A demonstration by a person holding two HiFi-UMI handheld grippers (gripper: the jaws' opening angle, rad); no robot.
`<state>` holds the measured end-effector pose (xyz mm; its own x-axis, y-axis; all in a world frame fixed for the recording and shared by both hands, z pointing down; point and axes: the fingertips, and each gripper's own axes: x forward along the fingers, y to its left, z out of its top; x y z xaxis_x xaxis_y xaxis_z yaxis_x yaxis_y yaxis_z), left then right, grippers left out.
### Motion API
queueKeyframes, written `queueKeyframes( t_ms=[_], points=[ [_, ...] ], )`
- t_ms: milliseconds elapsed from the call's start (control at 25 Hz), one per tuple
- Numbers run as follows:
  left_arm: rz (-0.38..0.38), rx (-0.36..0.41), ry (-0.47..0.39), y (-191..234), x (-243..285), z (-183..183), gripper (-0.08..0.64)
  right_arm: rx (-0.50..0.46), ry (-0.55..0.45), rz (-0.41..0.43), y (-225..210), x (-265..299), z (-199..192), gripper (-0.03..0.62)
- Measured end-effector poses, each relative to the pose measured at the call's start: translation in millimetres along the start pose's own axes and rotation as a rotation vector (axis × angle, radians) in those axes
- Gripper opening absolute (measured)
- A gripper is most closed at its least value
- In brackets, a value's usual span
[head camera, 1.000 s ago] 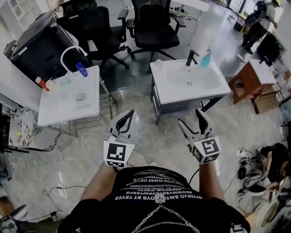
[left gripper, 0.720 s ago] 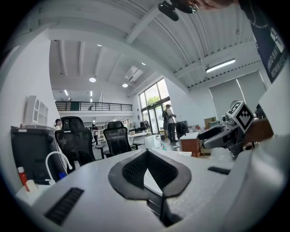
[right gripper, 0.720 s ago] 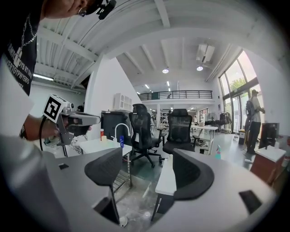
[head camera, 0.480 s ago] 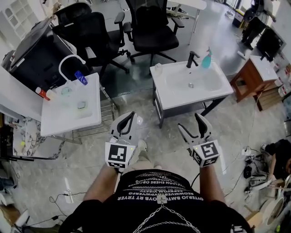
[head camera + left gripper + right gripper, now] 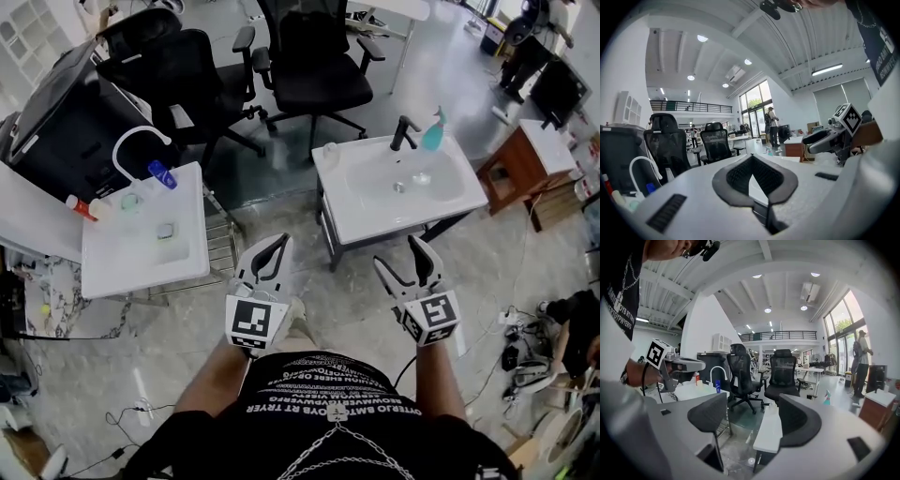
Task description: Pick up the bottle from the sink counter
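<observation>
Teal white-topped plastic bottle stands at white sink counter's back edge beside black faucet; wide right claw, well short, should straddle its body clear of faucet; left claw pinched, empty.

White lettering on black shirt, illegible

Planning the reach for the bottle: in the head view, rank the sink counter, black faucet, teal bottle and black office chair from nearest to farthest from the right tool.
1. Sink counter, straight ahead of the right tool.
2. Black faucet and teal bottle, at the counter's back edge; too close to call.
3. Black office chair, beyond the counter.
</observation>
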<state>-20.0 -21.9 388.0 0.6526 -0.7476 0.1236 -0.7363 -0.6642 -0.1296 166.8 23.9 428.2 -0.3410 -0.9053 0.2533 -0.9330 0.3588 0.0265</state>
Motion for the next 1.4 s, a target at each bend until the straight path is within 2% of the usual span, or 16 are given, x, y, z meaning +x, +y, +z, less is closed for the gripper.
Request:
queueKeyframes(
  t_ms=[400,720,920,1080,1400],
  points=[
    [0.034,-0.014,0.017,77,41,-11,0.005,-0.007,0.006,0.019,-14,87,26,0.325],
    [0.066,-0.043,-0.017,151,60,-15,0.005,-0.038,0.012,0.029,-3,154,54,0.325],
    [0.036,-0.038,-0.029,169,69,-20,0.005,-0.058,-0.003,0.024,7,181,69,0.327],
    [0.025,-0.043,-0.025,185,76,-26,0.005,-0.037,-0.005,0.03,14,197,72,0.327],
    [-0.016,-0.054,-0.054,192,96,-14,0.005,-0.03,-0.002,-0.011,-7,199,84,0.327]
  ],
)
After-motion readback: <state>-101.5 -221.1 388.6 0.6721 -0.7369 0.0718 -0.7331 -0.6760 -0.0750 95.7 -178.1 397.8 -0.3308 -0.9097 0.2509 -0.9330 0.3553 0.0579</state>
